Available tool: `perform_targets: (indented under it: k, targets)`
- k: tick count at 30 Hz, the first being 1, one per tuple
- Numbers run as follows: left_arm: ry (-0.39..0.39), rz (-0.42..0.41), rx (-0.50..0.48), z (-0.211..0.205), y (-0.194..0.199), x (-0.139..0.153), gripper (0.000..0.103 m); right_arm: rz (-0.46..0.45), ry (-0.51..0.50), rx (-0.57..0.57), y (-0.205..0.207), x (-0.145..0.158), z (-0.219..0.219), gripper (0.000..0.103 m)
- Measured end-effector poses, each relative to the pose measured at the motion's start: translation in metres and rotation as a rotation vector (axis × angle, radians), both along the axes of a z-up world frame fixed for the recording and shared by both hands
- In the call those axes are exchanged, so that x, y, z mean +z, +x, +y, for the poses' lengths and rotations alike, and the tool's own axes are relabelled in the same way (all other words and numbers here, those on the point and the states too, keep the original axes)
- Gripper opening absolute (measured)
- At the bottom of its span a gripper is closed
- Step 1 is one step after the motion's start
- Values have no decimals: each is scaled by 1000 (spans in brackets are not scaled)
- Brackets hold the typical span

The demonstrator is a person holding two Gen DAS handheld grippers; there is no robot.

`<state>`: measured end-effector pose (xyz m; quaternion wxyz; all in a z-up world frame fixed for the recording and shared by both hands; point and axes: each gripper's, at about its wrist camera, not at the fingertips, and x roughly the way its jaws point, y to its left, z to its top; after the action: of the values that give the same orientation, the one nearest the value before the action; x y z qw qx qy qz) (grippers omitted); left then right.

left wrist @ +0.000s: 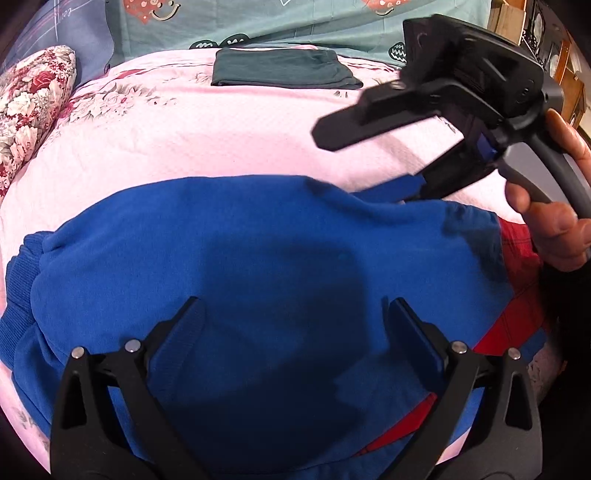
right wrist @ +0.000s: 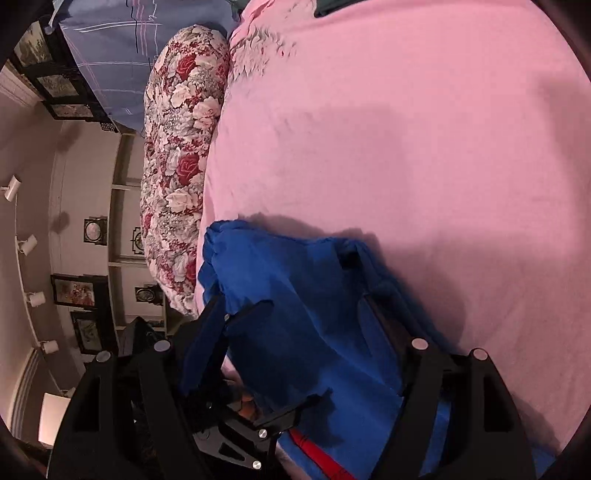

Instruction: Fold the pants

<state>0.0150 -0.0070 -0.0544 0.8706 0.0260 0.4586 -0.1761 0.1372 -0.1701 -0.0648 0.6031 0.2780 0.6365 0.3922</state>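
Observation:
Blue pants [left wrist: 236,258] with red panels [left wrist: 517,236] lie folded over on the pink bedspread [left wrist: 221,140]. My left gripper [left wrist: 293,325] is open just above the middle of the blue cloth, holding nothing. My right gripper [left wrist: 369,162] is at the pants' far right edge, jaws open wide, its lower finger [left wrist: 402,186] at the cloth edge. In the right wrist view the blue pants [right wrist: 303,314] fill the space between the open fingers of the right gripper [right wrist: 291,306], and the left gripper's black frame [right wrist: 258,432] shows below.
Dark green folded pants [left wrist: 280,68] lie at the far side of the bed. A floral pillow [left wrist: 26,110] lies at the left edge, also in the right wrist view [right wrist: 177,166]. A teal patterned sheet [left wrist: 258,22] is behind. A hand [left wrist: 554,221] holds the right gripper.

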Motion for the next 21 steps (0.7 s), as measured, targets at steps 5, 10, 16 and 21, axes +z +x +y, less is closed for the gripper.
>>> perform_targets:
  k: [5,10,16,21]
  targets:
    - [2,0,1,0,0,0,101,-87,-83,-19,8,4,0,76]
    - [1,0,1,1,0,0,101,-15,-10,25,19,-11,19,79]
    - [5,-2,1,0,-1,1,101,61,152,66,21,-15,29,82]
    - [1,-1,2,1,-1,1,101,-55,232,-103,41,-10,12,77]
